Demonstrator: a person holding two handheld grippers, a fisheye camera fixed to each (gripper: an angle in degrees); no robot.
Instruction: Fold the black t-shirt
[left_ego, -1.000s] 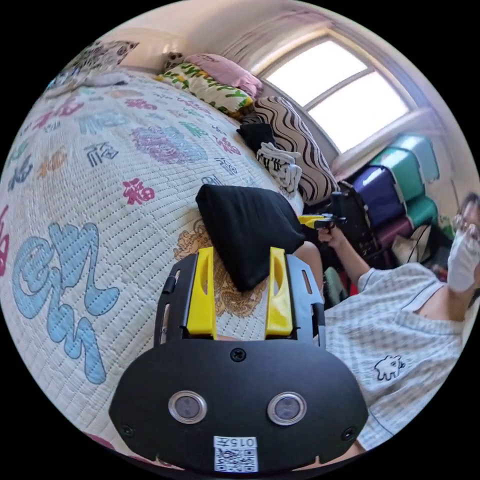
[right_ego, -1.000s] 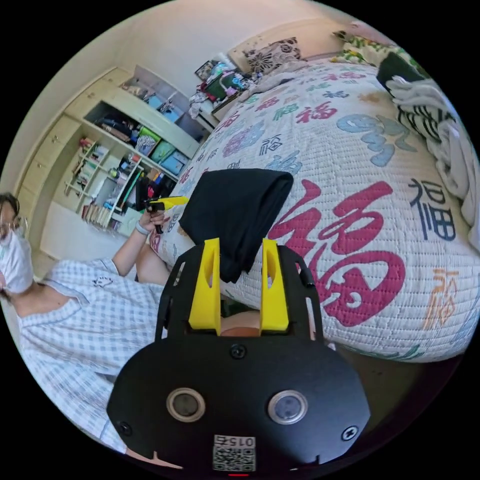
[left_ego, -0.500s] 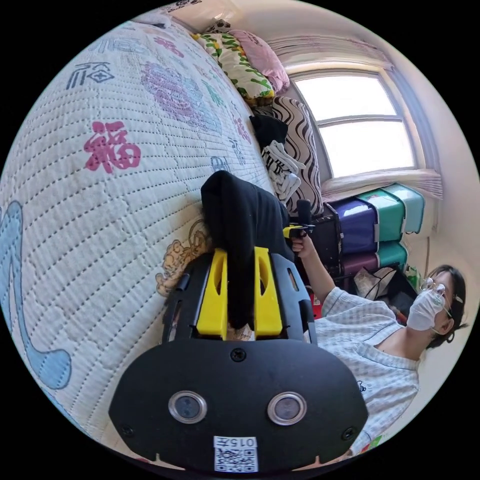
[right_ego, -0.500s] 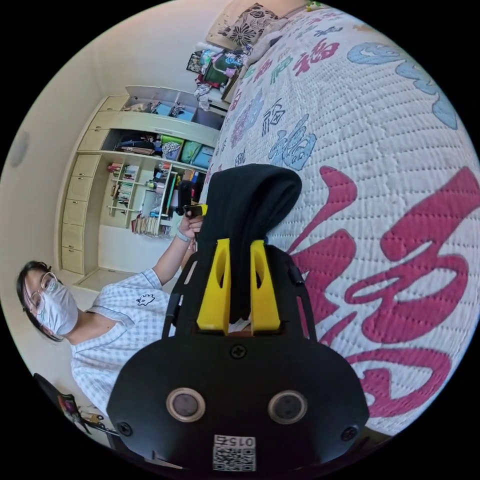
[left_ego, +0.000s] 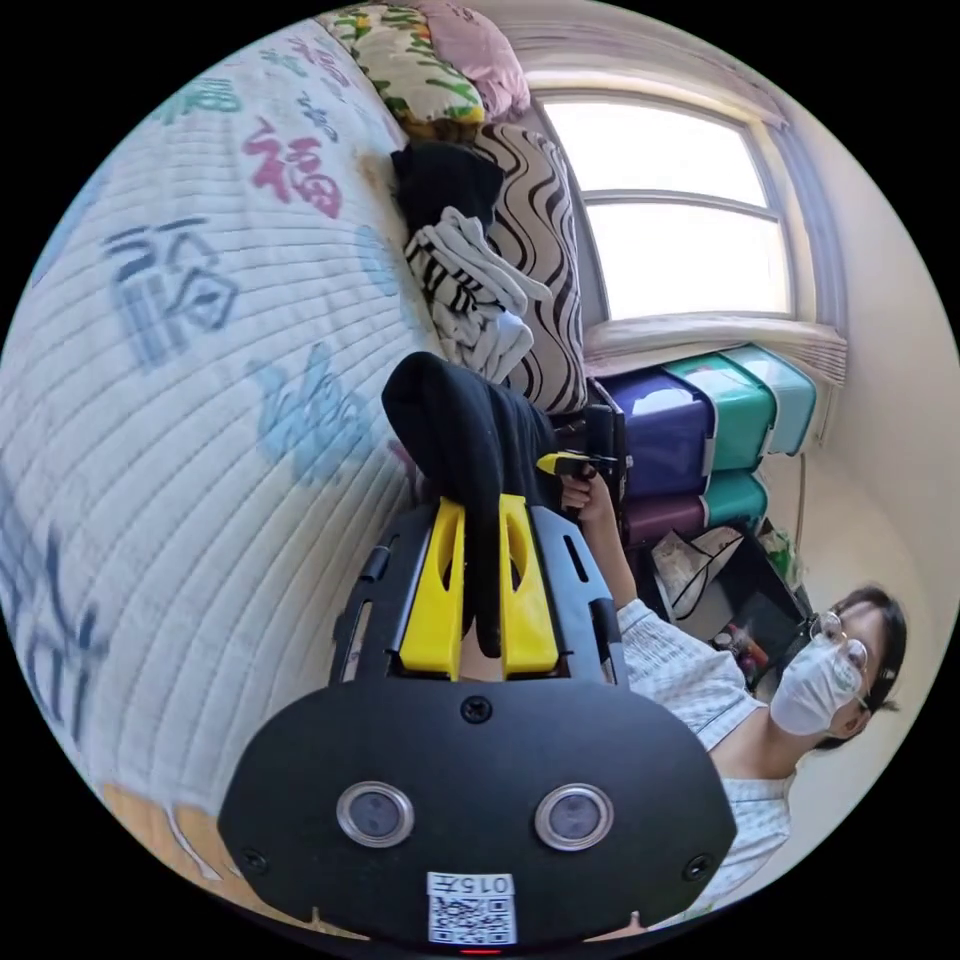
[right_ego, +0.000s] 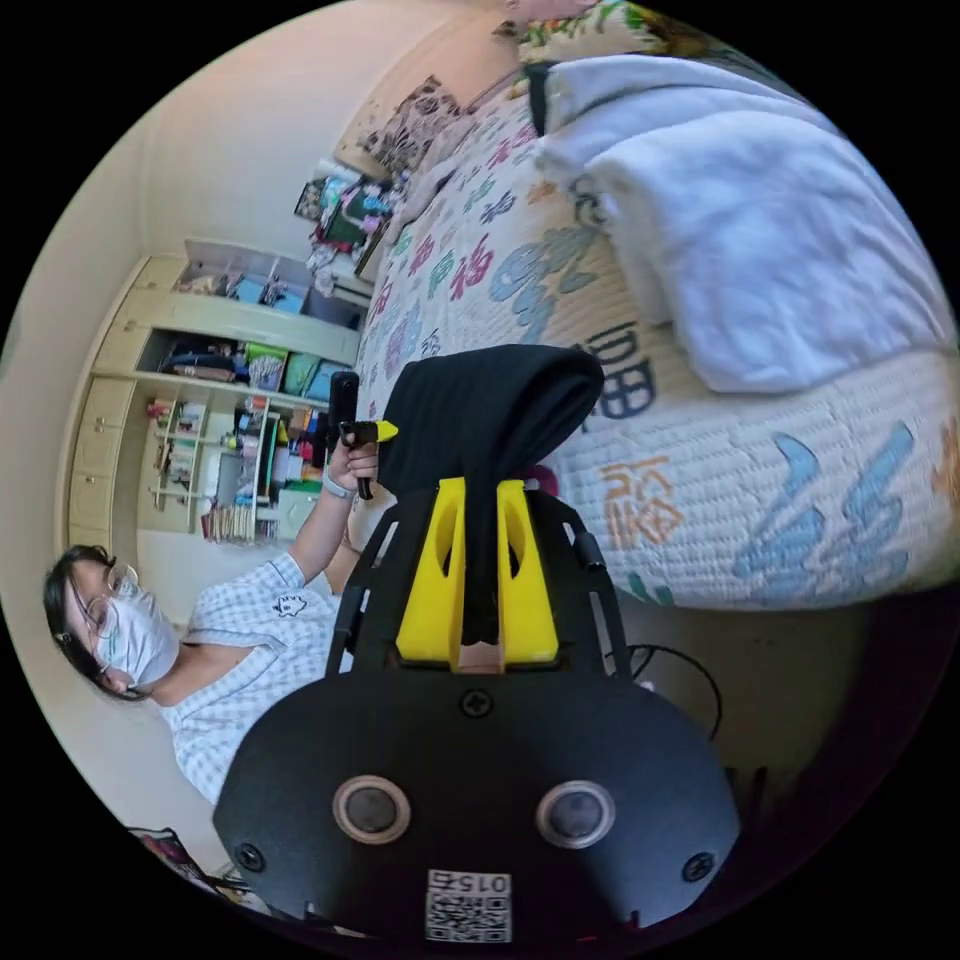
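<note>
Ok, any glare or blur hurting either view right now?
Left gripper view: the window is blown out white and the quilt is smeared by motion; the black t-shirt reads sharp. Right gripper view: evenly lit, quilt stitching crisp, lower right corner dark.

The right gripper (right_ego: 478, 560) has its yellow jaws pressed on a fold of the black t-shirt (right_ego: 490, 410), which bunches up above them. Beyond it lies the bed's quilt (right_ego: 700, 500) with a white folded cloth (right_ego: 760, 240) on it. The left gripper (right_ego: 365, 432) is held up by a person's hand
</note>
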